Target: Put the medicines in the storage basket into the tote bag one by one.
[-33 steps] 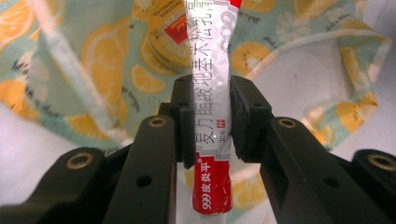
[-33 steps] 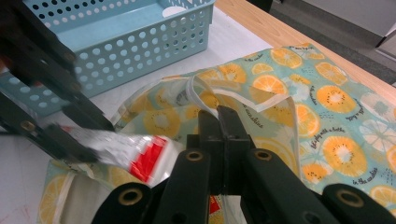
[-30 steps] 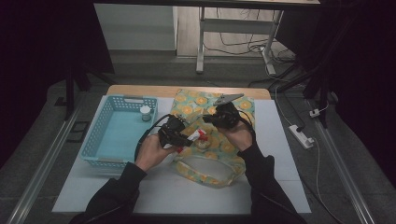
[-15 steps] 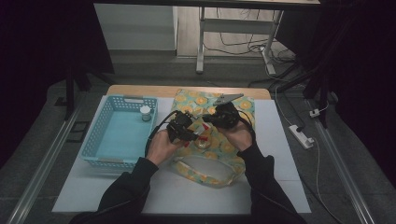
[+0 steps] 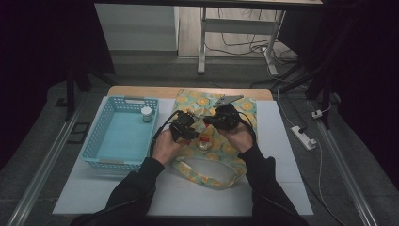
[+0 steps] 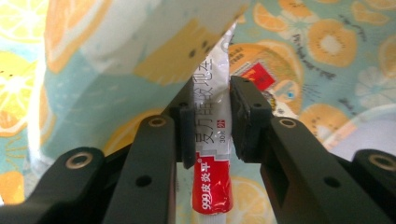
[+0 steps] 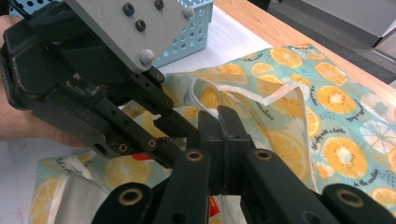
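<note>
Left gripper view: jaws clamp the ointment tube (image 6: 212, 140); right gripper's (image 7: 219, 116) pinch bag (image 7: 280, 140) fabric

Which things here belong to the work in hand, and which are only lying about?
In use:
- ointment tube, clamped in the left gripper
- fruit-print cloth bag, its opening edge pinched by the right gripper

Lying about:
- blue basket
- small white-capped jar inside it
- power strip on the floor

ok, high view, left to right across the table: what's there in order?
Blue basket → white-capped jar inside it → left tongs holding a tube → right tongs pinching the fruit-print bag → power strip on the floor beside the table.
</note>
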Motion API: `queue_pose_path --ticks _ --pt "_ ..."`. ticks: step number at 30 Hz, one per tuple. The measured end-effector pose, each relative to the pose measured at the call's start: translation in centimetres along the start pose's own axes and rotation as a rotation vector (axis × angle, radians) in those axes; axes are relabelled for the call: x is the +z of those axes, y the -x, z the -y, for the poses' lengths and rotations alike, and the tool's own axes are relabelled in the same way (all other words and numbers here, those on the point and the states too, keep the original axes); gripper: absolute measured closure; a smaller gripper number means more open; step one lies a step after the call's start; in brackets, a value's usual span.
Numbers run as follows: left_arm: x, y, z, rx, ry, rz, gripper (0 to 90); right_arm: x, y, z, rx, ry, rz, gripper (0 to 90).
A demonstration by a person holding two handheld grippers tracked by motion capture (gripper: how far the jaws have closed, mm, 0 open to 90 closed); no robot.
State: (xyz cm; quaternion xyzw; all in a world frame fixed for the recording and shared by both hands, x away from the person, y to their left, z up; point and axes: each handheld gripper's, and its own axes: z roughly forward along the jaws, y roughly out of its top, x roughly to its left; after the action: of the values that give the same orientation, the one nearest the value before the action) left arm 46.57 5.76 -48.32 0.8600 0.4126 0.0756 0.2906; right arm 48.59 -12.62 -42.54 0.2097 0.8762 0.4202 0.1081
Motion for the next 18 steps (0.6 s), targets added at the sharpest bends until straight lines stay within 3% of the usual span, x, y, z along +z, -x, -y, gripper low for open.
queue_pose_path --ticks 12,14,18 --pt "1.3 -0.6 0.3 -0.020 0.017 -0.036 70.0 0.4 0.1 0.2 -0.004 -0.017 0.009 89.7" --pt "1.1 -0.6 0.3 -0.012 0.036 -0.041 60.8 0.5 0.0 0.2 -0.004 -0.020 0.008 89.7" --pt "0.6 -0.3 0.3 0.015 0.054 -0.034 51.1 0.5 0.0 0.2 -0.005 -0.019 0.010 89.7"
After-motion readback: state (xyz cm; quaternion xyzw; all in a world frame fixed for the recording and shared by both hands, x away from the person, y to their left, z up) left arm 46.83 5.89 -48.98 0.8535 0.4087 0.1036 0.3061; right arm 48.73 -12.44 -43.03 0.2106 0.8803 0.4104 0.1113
